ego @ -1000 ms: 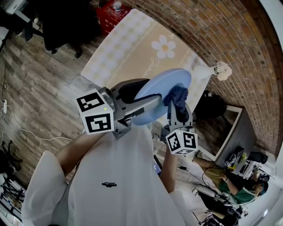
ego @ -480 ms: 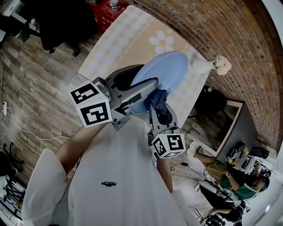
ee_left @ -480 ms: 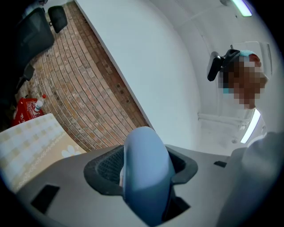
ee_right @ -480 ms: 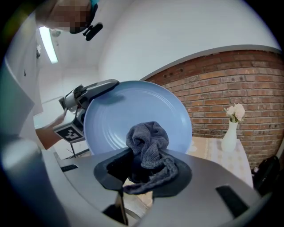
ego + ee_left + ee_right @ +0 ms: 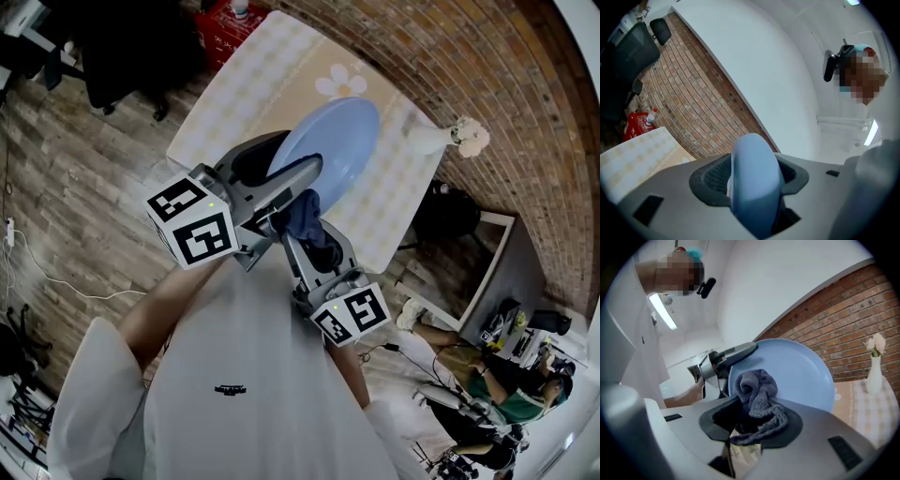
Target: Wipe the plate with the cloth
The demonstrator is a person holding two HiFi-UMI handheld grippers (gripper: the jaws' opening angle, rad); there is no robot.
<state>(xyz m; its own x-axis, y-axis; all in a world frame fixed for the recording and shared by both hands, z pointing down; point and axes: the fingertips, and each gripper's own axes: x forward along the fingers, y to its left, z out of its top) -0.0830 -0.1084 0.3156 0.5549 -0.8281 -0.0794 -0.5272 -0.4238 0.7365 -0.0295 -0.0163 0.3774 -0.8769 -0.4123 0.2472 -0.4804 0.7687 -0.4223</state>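
The person holds the pale blue plate [image 5: 336,141] up in the air over the table [image 5: 246,86], tilted on edge. The left gripper [image 5: 298,178] has its jaws pinching the plate's rim at about the plate's 7 o'clock in the head view. In the left gripper view the plate [image 5: 754,178] stands edge-on between the two dark pads of the left gripper [image 5: 755,190].

The right gripper [image 5: 302,223] comes in from 5 o'clock. Its jaws are clamped on a bunched dark blue-grey cloth [image 5: 305,211]. In the right gripper view the wad of cloth [image 5: 757,392] sticks out past the jaws of the right gripper [image 5: 752,427] and sits in front of the lower left of the plate's face [image 5: 801,371], seemingly touching it, just beside the left gripper's fingers.

The table wears a checked cover with a daisy print. A white vase of pale flowers [image 5: 461,141] stands near its 3 o'clock corner. A red box [image 5: 228,25] sits on the wooden floor at 12 o'clock, beyond the table, against the brick wall [image 5: 450,66].
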